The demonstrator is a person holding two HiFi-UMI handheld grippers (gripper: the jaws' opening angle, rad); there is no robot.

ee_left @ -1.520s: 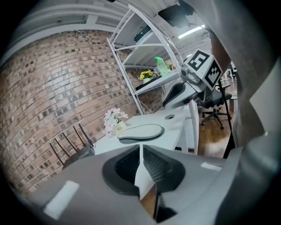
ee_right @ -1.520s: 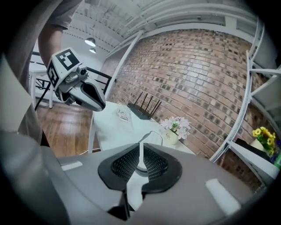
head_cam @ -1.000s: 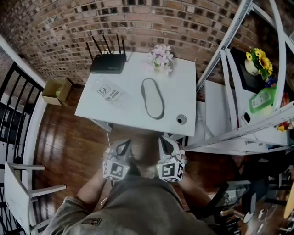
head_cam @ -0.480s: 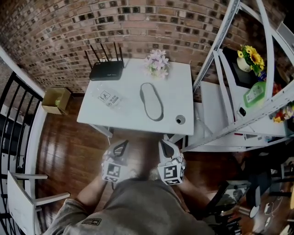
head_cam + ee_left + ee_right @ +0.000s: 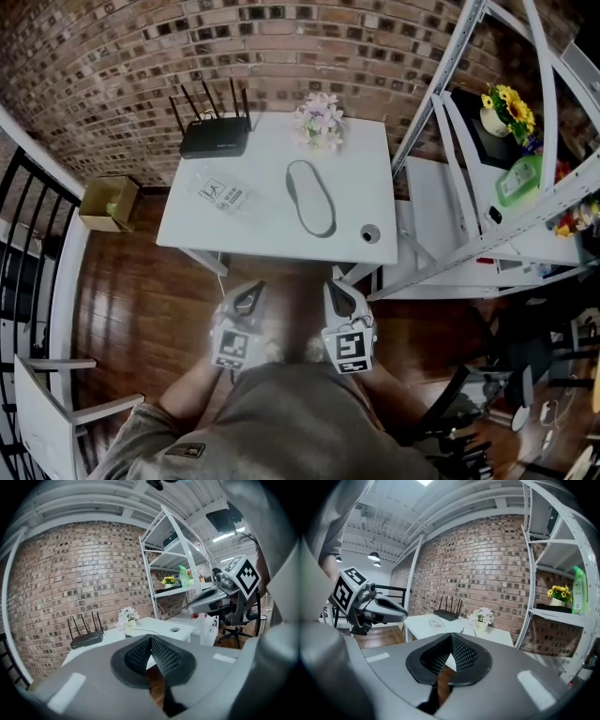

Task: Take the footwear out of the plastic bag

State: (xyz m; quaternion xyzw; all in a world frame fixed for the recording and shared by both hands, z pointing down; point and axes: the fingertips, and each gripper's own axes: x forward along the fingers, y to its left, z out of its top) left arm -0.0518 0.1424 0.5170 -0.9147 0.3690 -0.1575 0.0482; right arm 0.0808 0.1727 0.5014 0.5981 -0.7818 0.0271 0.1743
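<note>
Both held close to torso, short of table [image 5: 370, 173]: left gripper [image 5: 250, 292] & right gripper [image 5: 338, 292] point fwd, jaws fully closed, nothing between.

Between the left gripper [image 5: 250, 293] and the right gripper [image 5: 337, 292], both closed, and the near edge of the white surface [image 5: 272, 234] there is only open wooden floor [image 5: 141, 291]. The surface's front strip is bare save a small round object [image 5: 370, 232] at its right corner. The footwear [image 5: 310, 197] lies mid-surface, with the plastic bag [image 5: 221, 195] to its left. A router [image 5: 214, 139] and flowers [image 5: 320, 120] line the back edge. A white shelf rack [image 5: 450, 159] crowds the right side, and a black railing [image 5: 28, 216] stands well to the left.
</note>
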